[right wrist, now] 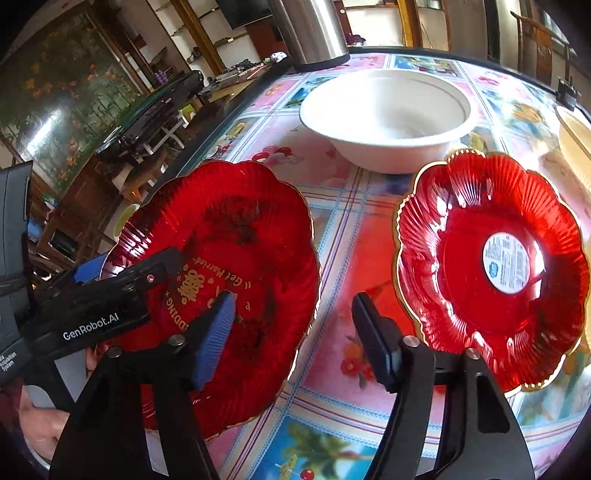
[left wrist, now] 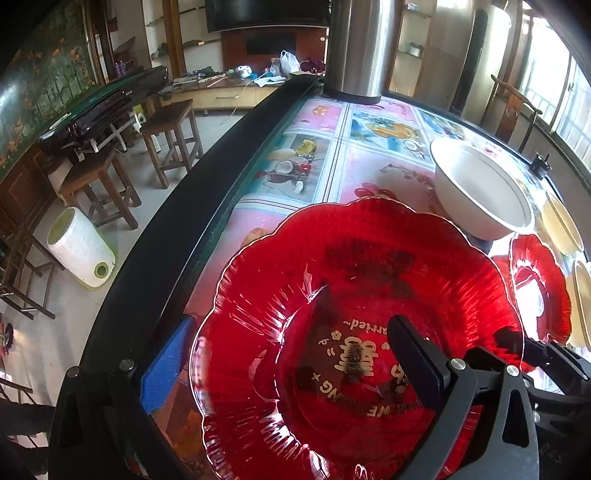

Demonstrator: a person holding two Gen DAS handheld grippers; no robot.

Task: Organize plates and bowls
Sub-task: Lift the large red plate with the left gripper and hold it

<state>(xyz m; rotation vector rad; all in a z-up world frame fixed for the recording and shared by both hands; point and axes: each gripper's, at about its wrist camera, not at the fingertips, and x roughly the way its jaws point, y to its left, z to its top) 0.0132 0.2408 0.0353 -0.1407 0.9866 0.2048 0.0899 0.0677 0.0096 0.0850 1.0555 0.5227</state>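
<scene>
We see 2 red scalloped plates, a white bowl and some cream dishes on a tabletop (right wrist: 332, 229) covered with a fruit-print cloth.

The left gripper (right wrist: 155, 273) is clamped on the red plate with gold lettering (right wrist: 236, 258): in the right wrist view its black fingers pinch the plate's rim on the side nearest the tabletop's left edge. From the left wrist view that same plate (left wrist: 351, 314) fills the lower middle, with 1 black finger (left wrist: 417, 362) lying over its inner face and a blue pad (left wrist: 166, 365) showing beyond its left rim. The plate sits tilted, its left rim raised, close to the left edge of the tabletop.

The right gripper (right wrist: 295, 332) is open, its blue pad (right wrist: 214, 336) and black finger (right wrist: 376, 343) well apart, with nothing between them. It hangs over the bare cloth between the 2 plates.

The second red plate (right wrist: 491, 269) lies toward the right side, bearing a round white label (right wrist: 509, 262) at its centre. The white bowl (right wrist: 388, 118) stands upright behind both plates, toward the far edge. A steel cylinder (right wrist: 314, 33) rises at the far edge. Cream dishes (right wrist: 576, 147) sit at the right edge, partly cut off. We make out a small black clip (left wrist: 539, 166) on the far right rim.
</scene>
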